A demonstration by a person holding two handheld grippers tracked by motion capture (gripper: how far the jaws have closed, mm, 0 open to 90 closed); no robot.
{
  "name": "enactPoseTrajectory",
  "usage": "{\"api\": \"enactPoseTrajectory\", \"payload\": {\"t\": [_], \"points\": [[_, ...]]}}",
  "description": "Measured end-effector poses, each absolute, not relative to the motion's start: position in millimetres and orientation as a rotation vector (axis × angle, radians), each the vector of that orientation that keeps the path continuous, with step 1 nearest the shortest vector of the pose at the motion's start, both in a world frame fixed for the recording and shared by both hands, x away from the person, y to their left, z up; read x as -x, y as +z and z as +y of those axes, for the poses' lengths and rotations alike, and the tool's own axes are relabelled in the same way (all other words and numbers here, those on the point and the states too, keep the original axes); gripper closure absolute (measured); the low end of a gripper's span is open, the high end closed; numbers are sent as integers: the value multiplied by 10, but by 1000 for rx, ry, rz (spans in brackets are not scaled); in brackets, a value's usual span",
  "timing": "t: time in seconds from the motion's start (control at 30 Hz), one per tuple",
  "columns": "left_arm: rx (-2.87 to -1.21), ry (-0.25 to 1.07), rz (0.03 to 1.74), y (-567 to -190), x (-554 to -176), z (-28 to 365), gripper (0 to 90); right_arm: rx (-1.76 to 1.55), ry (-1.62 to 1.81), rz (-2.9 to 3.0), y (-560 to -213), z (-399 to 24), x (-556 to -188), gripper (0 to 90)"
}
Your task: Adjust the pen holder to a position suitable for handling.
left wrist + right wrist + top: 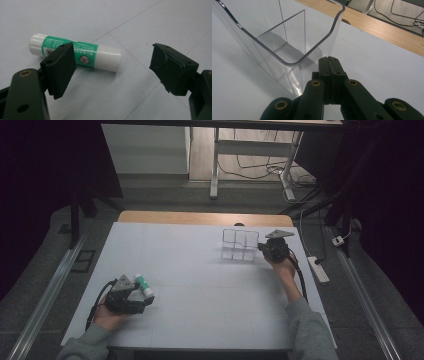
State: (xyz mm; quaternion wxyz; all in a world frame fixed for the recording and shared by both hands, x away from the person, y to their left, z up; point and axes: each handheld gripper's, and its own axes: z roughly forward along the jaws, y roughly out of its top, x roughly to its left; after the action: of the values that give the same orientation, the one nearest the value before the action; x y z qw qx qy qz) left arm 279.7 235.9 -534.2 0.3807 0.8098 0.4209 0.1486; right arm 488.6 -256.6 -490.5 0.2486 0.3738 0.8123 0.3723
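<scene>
Your left gripper (112, 67), jaws wide and empty, has the glue stick (75, 52) lying crosswise just beyond its left finger (61, 70).

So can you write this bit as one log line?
left tool: open by glue stick | right tool: shut beside clear box

Glue stick (75, 53): white body w/ green label, small black print, red-ringed no-symbol; clear plastic organizer (284, 37), see-through walls; table cover (200, 285) pale grey-white w/ thin grid lines; wood edge (387, 27) light tan; left gripper (110, 67) and right gripper (331, 60) black w/ brass rivets; sleeves (310, 330) grey.
</scene>
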Motion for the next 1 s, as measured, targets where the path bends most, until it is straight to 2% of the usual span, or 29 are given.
{"api": "enactPoseTrajectory", "payload": {"t": [1.0], "points": [[-2074, 373, 1071, -5345, -2796, 2361, 202, -951, 1031, 2268, -4961, -2167, -4905, 886]]}}
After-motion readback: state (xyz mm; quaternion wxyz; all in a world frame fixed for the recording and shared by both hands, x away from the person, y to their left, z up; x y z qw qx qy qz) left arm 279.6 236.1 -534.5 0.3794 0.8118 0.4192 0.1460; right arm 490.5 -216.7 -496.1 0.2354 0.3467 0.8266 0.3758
